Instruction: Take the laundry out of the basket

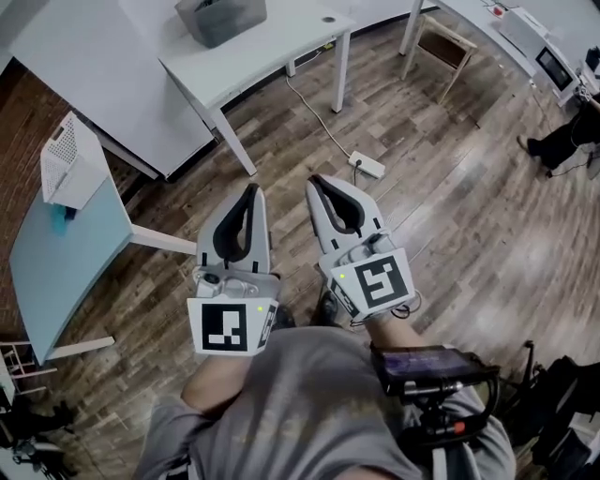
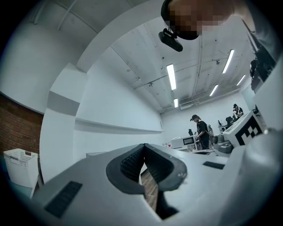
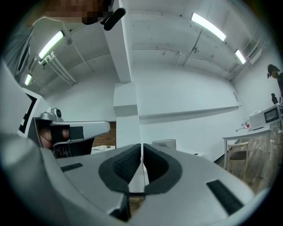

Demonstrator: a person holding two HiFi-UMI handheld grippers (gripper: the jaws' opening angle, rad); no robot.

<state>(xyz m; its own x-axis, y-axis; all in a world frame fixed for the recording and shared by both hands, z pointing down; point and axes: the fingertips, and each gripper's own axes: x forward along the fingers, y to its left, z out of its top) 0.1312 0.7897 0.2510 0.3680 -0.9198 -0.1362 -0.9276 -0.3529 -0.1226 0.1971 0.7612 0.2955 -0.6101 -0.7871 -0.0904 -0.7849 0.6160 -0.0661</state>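
Jaws of the left gripper [image 1: 251, 188] are clenched tip to tip. Its ribbed black pads [image 2: 130, 164] meet at the front and grasp nothing. Only a sliver of wooden floor [image 1: 450, 216] shows through the hollow behind the tips. The right gripper [image 1: 315, 180] is clenched the same way, its pads closed on each other and empty. The two are held side by side, near each other but apart, just in front of the person's grey shirt [image 1: 300, 403]. Each points away from the body over the floor and touches nothing. A dark device with a screen [image 1: 431, 367] sits at the person's right side, just behind the right gripper's marker cube [image 1: 380, 281].

Further out, a white power strip [image 1: 367, 166] lies on the floor ahead of the right gripper. Its cable runs off toward a white table [image 1: 281, 42] that bears a grey bin [image 1: 220, 19]. To the left stands a light-blue table [image 1: 56, 262]. On its far end sits the white perforated laundry basket [image 1: 67, 164], well apart from both grippers; what lies inside it does not show. A wooden chair [image 1: 442, 42] stands beyond the white table, and another person [image 1: 567, 136] shows at the right edge.
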